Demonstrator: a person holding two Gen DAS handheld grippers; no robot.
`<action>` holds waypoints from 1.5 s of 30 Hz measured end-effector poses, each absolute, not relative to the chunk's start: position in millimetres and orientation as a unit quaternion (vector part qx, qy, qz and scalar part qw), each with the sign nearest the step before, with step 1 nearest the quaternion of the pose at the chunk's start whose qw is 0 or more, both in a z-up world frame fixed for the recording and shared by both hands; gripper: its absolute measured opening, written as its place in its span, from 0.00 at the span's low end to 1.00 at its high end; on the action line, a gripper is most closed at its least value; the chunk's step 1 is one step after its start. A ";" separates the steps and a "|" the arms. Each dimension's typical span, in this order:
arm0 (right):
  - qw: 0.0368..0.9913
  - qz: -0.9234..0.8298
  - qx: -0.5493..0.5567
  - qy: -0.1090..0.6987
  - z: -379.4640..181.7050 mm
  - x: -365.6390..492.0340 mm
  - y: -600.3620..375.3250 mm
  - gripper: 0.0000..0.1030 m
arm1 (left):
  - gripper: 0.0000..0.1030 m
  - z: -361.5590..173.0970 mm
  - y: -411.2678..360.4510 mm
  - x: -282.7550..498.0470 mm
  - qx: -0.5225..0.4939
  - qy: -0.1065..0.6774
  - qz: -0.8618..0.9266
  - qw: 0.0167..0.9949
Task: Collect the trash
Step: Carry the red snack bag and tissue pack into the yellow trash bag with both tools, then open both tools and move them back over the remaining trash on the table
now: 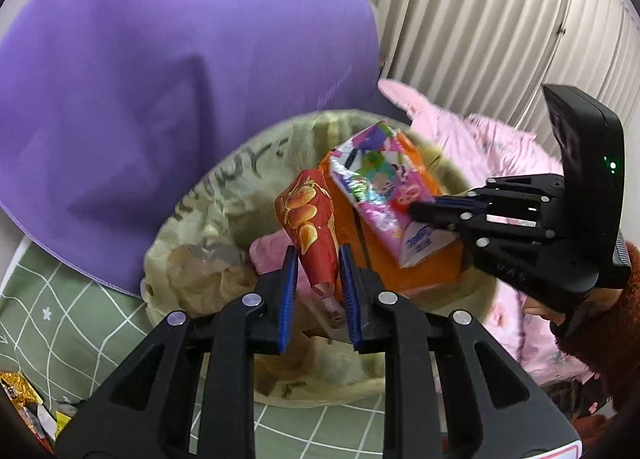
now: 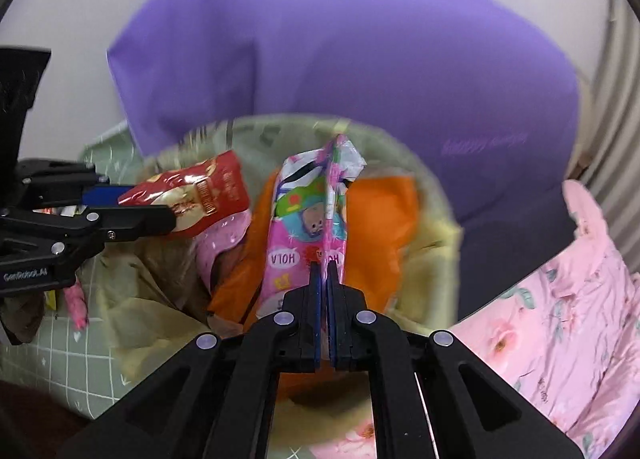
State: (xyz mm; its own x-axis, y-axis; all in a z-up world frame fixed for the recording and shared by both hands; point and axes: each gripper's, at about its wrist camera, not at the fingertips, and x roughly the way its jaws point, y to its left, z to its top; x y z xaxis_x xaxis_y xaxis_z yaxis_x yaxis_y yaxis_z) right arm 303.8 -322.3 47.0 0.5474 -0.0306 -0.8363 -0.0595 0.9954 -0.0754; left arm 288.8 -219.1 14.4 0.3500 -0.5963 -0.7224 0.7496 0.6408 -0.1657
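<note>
A bin lined with a pale yellow-green bag (image 1: 240, 195) stands on the bed; it also shows in the right wrist view (image 2: 432, 243). My left gripper (image 1: 319, 259) is shut on a red snack wrapper (image 1: 308, 227) and holds it over the bin; the wrapper also shows in the right wrist view (image 2: 200, 195). My right gripper (image 2: 325, 271) is shut on a pink cartoon wrapper (image 2: 308, 211) over the bin; the same wrapper shows in the left wrist view (image 1: 380, 187). An orange bag (image 2: 380, 227) and pink wrappers lie inside the bin.
A large purple pillow (image 1: 160, 99) lies right behind the bin. A pink floral quilt (image 2: 560, 299) is bunched to the right. The green checked sheet (image 1: 60, 323) carries more wrappers (image 1: 24, 399) at the lower left. Pleated curtains (image 1: 500, 19) hang behind.
</note>
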 end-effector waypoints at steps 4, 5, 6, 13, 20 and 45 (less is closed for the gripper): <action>0.878 0.023 -0.057 0.475 47.7 309.7 -321.6 0.05 | 0.19 -0.9 -222.0 295.9 0.091 0.411 -0.403 0.813; 0.877 0.023 -0.059 0.476 46.8 309.7 -322.8 0.05 | 0.19 -3.6 -223.2 296.7 0.091 0.412 -0.402 0.812; 0.877 0.021 -0.059 0.477 45.9 308.5 -324.5 0.05 | 0.19 -5.5 -225.4 297.8 0.091 0.412 -0.403 0.813; 0.891 0.017 -0.026 0.453 50.6 290.9 -336.0 0.05 | 0.19 -10.2 -221.6 308.6 0.069 0.400 -0.409 0.817; 0.902 0.001 -0.008 0.431 55.8 278.1 -334.8 0.06 | 0.30 -7.0 -195.0 304.7 0.051 0.392 -0.412 0.821; 0.933 0.011 -0.038 0.357 94.9 271.1 -273.4 0.43 | 0.51 17.8 -47.5 255.3 -0.041 0.350 -0.261 0.899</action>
State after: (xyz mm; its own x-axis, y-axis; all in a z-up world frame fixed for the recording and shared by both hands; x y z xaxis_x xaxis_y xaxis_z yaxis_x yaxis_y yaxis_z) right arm 271.1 -273.4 94.9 0.7453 -0.0061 -0.6668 -0.0476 0.9969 -0.0623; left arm 255.3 -47.5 17.8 0.6186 -0.4974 -0.6082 0.4403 0.8606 -0.2560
